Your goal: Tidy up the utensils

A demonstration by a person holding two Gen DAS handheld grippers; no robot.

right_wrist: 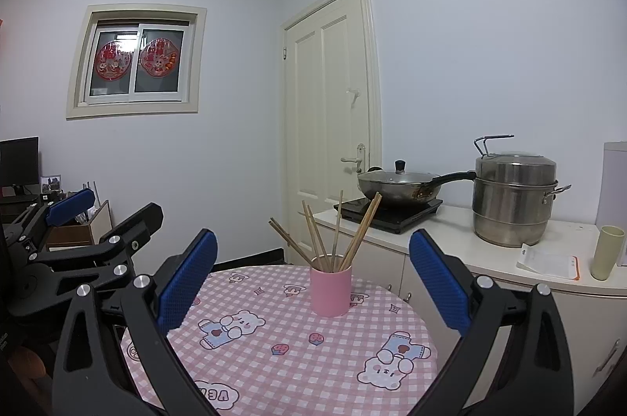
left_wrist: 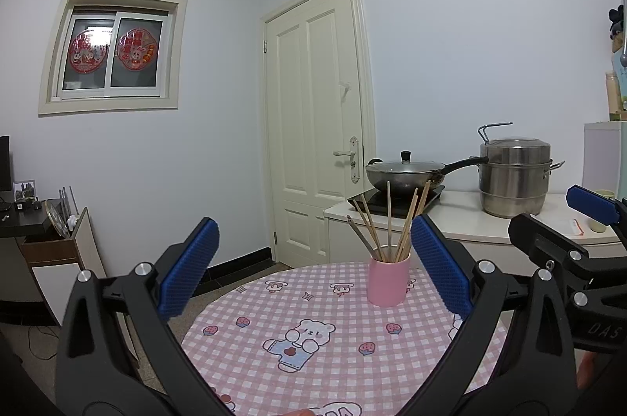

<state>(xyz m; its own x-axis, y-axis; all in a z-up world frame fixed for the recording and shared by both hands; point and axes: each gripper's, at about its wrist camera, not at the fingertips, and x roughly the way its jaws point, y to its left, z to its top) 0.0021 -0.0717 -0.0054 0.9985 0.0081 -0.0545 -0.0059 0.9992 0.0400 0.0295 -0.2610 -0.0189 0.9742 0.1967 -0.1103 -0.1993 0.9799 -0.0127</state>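
Note:
A pink cup [left_wrist: 388, 278] [right_wrist: 330, 290] stands upright near the far edge of the round table [left_wrist: 313, 357] [right_wrist: 282, 369], which wears a pink checked cloth with bear prints. Several wooden chopsticks [left_wrist: 407, 220] [right_wrist: 337, 232] fan out of the cup. My left gripper [left_wrist: 313, 267] is open, held above the table short of the cup, nothing between its blue pads. My right gripper [right_wrist: 313, 275] is also open and empty, the cup framed between its fingers farther ahead. The other gripper shows at each view's edge: the right one [left_wrist: 591, 206], the left one [right_wrist: 72, 206].
Behind the table runs a white counter [right_wrist: 490, 243] with an induction hob, a lidded wok [right_wrist: 397, 185], a steel steamer pot [right_wrist: 513, 200], a pale green cup [right_wrist: 606, 251] and a paper packet. A closed door [right_wrist: 333, 126] is beyond. A desk and cabinet [left_wrist: 47, 243] stand left.

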